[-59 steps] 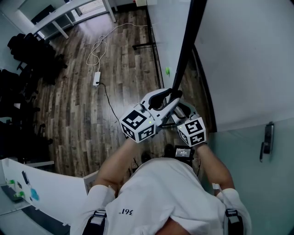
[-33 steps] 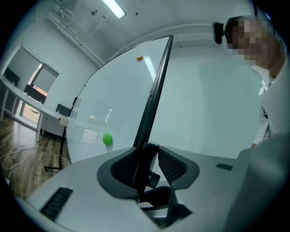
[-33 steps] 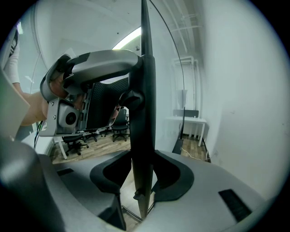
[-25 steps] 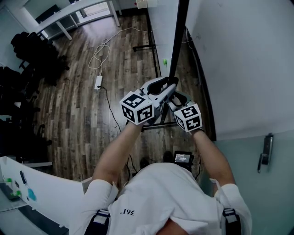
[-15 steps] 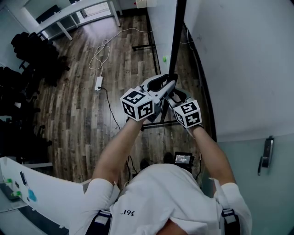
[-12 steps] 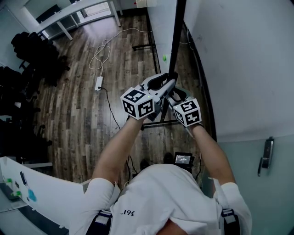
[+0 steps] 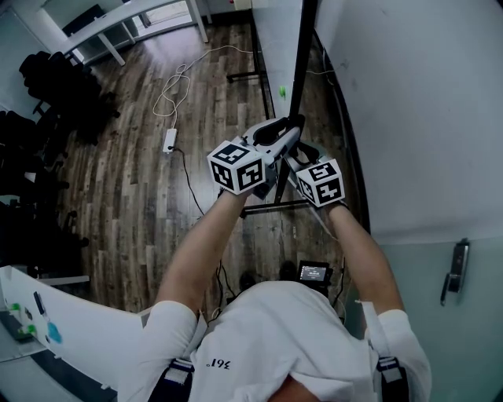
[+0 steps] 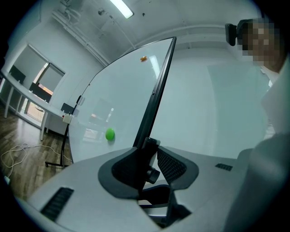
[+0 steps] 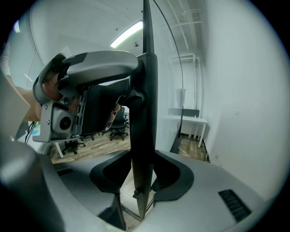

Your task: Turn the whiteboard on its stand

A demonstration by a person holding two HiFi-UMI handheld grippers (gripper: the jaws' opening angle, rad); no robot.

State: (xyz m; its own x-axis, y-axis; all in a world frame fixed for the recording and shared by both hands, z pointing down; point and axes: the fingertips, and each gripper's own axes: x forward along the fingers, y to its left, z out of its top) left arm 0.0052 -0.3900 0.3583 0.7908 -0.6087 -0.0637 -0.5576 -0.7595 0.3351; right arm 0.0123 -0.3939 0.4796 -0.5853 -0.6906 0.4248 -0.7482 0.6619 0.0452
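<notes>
The whiteboard (image 7: 273,47) stands almost edge-on, with a green magnet (image 7: 282,92) on its white face. Its black frame edge (image 7: 301,63) runs down into both grippers. The stand's black foot (image 7: 263,207) lies on the floor below them. My left gripper (image 7: 284,138) grips the frame from the left. In the left gripper view, the left gripper (image 8: 152,158) has the frame (image 8: 158,86) between its pads; its jaws have just been closing. My right gripper (image 7: 297,154) grips just below. In its own view the right gripper (image 9: 144,176) is shut on the frame (image 9: 147,68).
A power strip (image 7: 167,139) and a white cable (image 7: 177,78) lie on the wood floor at left. Black office chairs (image 7: 47,86) and a white table (image 7: 118,23) stand beyond. The white wall (image 7: 416,102) runs close on the right. A small device (image 7: 314,272) sits by my feet.
Both grippers have moved away from my body and up the picture, still on the frame. The board's black edge has swung from slanted to nearly upright, and the stand's foot now shows beneath the grippers.
</notes>
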